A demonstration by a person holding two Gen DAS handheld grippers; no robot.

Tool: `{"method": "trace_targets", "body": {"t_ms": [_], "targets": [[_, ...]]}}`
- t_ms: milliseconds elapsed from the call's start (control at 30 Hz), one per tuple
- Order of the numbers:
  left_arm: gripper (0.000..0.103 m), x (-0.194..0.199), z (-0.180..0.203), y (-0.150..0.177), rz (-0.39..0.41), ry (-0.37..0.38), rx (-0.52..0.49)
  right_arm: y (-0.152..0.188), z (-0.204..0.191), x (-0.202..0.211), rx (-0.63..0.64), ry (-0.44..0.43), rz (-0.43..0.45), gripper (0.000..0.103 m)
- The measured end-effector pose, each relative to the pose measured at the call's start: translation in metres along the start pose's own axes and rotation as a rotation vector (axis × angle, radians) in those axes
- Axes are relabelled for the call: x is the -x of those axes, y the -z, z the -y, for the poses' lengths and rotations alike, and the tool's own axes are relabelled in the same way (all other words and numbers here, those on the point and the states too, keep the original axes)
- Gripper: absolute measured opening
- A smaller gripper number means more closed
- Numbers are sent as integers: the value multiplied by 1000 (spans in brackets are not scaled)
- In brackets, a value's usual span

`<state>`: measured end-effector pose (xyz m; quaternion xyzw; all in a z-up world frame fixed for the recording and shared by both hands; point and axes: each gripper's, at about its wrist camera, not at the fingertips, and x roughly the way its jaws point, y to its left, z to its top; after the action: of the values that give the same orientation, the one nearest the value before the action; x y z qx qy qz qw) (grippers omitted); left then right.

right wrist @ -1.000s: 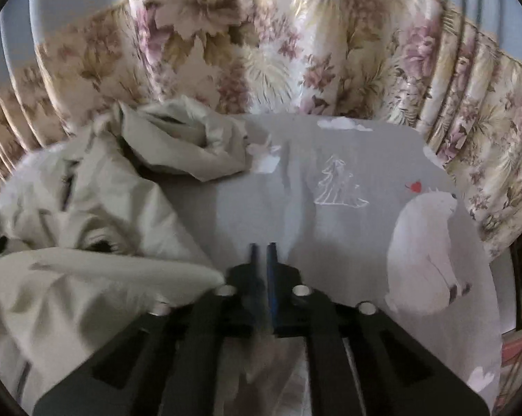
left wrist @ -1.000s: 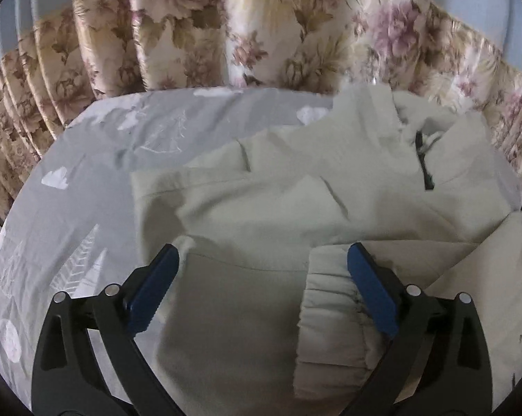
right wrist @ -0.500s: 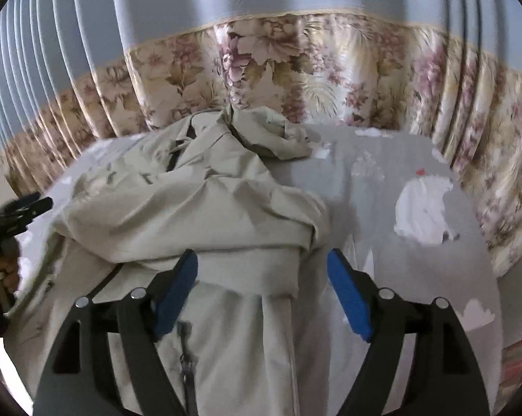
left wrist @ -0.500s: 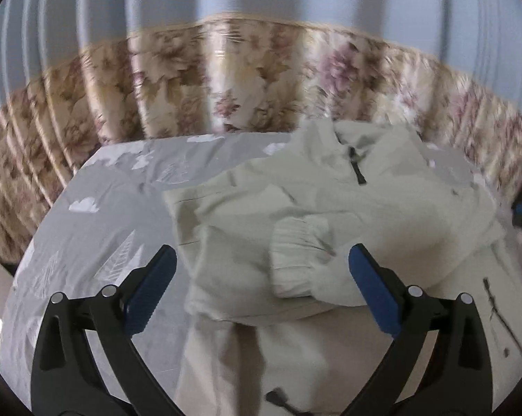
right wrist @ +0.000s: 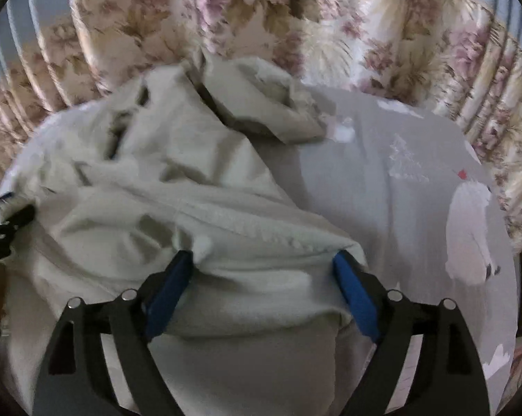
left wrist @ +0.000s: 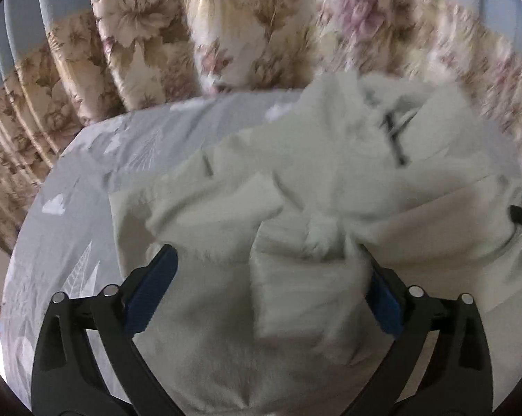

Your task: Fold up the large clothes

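the pale beige jacket (left wrist: pixel 295 180) lies across the grey printed bedsheet (left wrist: pixel 87 187), filling the centre and right of the left wrist view and the left and centre of the right wrist view, with its dark zipper (left wrist: pixel 394 138) and collar toward the upper right of the left view, near the floral curtain (left wrist: pixel 150 52). both sleeves look already brought in over the body: an elastic cuff (left wrist: pixel 316 239) sits bunched at the middle of the left view, and a folded sleeve edge runs across the lower centre of the right view. so the fold seems about halfway, with the sides in but lumpy and the lengthwise fold of hem toward collar not yet done; the hood (right wrist: pixel 261 104) is crumpled at the upper centre of the right view. the left gripper (left wrist: pixel 267 277) points steeply down over the cuff, its blue pads (left wrist: pixel 150 291) spread wide with cloth lying between them but not pinched. the right gripper (right wrist: pixel 264 284) also tilts steeply down; its jaws have just been opening and now stand wide, the sleeve fold between its blue pads (right wrist: pixel 354 298) loose rather than squeezed. the other tool's tip shows at the right edge of the left view. both views are blurred.
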<state>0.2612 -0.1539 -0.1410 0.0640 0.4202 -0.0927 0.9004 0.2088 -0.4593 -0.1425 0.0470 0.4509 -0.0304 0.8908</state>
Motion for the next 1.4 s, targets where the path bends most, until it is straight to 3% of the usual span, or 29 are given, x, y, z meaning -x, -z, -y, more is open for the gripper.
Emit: {"method": "trace_targets", "body": {"t_ms": [100,200,267,367,467,600,667,733,767,833,967,1000,1067,1133,1167,1233,1300,1400], "targets": [[99,27,-14,-22,72,47,10,-17,14,24,-24,-123,52,85],[100,31,-25,-62,111,47,23,-44,26,20,-46,-146,59,85],[100,21,-26,-88,120,6,5,-63,35,11,-101,-242,39,85],[100,3,-29,-109,89,38,44,-79,45,8,-168,-381,-61,85],[100,5,-18,-102,88,127,64,-76,43,21,-123,-326,-59,85],[100,17,7,-66,75,258,40,-52,41,15,-31,-223,-80,87],[100,25,20,-41,62,309,9,-35,46,14,-25,-233,-104,88],[100,27,31,-23,51,313,-31,-22,50,20,-35,-245,-88,89],[100,26,37,-15,49,306,-60,-15,53,26,-36,-240,-65,89],[99,18,41,-6,53,218,-99,-8,52,38,-21,-197,-10,90],[100,-24,26,-7,-7,-2,-70,-12,36,59,44,-126,122,96],[100,-30,21,-9,-16,-20,-56,-14,33,57,51,-82,138,96],[100,-41,10,-9,-27,-71,-24,-17,28,40,78,27,116,96],[100,-45,3,-10,-41,-48,12,-12,29,-6,112,143,10,98],[100,-43,1,-10,-35,-49,19,-9,33,-21,99,156,-23,98],[100,-40,4,-12,-24,-67,-5,-7,44,-36,22,118,-39,100],[100,-38,4,-13,-10,-80,-22,-15,48,-25,-9,83,-27,100],[100,-28,-6,-19,18,27,34,-36,49,18,-53,-101,75,101]]}}
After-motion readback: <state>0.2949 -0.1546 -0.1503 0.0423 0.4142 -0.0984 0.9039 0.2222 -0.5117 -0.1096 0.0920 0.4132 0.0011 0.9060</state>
